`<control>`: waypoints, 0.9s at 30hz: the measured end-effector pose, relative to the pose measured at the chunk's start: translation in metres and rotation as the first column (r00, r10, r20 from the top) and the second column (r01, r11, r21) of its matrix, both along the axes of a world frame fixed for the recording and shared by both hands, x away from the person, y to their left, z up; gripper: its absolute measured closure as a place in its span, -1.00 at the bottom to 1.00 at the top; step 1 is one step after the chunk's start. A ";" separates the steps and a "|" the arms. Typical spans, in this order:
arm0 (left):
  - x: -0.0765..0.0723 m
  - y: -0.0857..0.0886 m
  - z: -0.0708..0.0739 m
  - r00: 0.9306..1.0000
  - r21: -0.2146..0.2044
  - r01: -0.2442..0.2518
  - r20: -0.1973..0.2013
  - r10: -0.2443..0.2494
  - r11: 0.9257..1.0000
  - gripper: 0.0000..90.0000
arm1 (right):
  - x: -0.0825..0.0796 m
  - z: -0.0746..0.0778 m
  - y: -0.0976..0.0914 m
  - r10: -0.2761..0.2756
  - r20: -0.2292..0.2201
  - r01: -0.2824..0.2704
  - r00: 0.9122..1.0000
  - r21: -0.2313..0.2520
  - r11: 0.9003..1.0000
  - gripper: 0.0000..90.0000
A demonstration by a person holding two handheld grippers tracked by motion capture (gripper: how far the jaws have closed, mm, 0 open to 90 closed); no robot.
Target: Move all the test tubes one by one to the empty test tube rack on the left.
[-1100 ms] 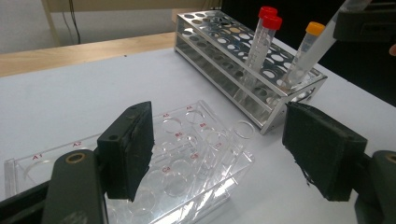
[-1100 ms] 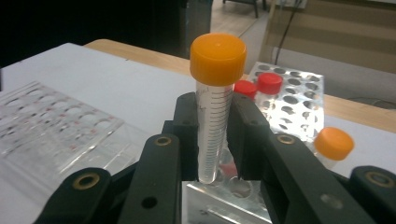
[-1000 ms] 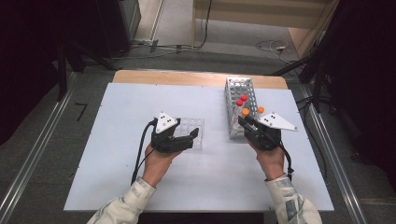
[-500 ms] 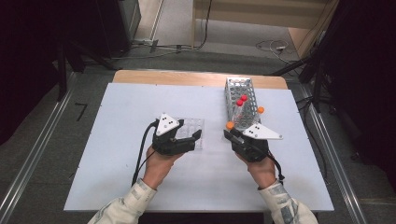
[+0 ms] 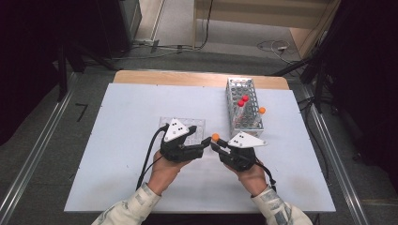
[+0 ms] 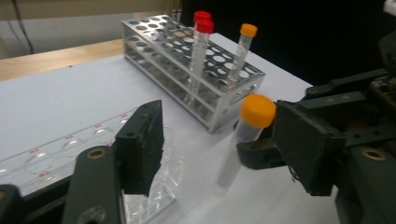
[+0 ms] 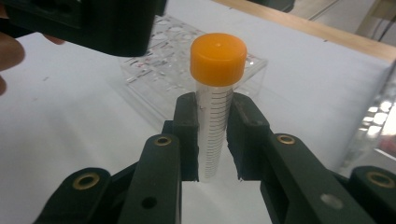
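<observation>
Jaws of the right gripper were clenched on the orange-capped tube, carried clear of the metal rack to between the left gripper's parted, just-closing, untouching jaws; handover and placing in the clear tray remained.

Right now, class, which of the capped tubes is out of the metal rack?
The orange-capped tube clamped upright in the right gripper. The other orange-capped tube and the two red-capped tubes stand in the metal rack.
</observation>
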State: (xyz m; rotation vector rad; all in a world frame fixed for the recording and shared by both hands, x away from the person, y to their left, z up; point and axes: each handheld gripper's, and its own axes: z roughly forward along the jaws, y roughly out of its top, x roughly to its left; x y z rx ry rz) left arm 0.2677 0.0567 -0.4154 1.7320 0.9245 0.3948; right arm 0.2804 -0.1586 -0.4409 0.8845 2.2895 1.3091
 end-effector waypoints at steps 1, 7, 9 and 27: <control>0.000 -0.001 0.000 1.000 -0.001 0.011 -0.003 -0.011 1.000 -0.15 | -0.001 -0.001 0.002 0.006 -0.004 -0.006 1.000 0.002 1.000 0.60; -0.001 -0.007 -0.004 0.998 0.009 0.058 -0.012 -0.058 0.998 0.09 | -0.006 -0.004 0.012 0.044 -0.012 -0.044 0.999 0.004 0.999 0.60; -0.001 -0.007 -0.005 0.998 0.017 0.064 -0.010 -0.064 0.998 0.19 | -0.008 -0.004 0.014 0.050 -0.012 -0.050 0.999 0.005 0.999 0.60; -0.002 -0.009 -0.007 0.996 0.036 0.087 -0.015 -0.086 0.996 0.54 | -0.008 -0.004 0.015 0.051 0.000 -0.051 0.999 0.004 0.999 0.58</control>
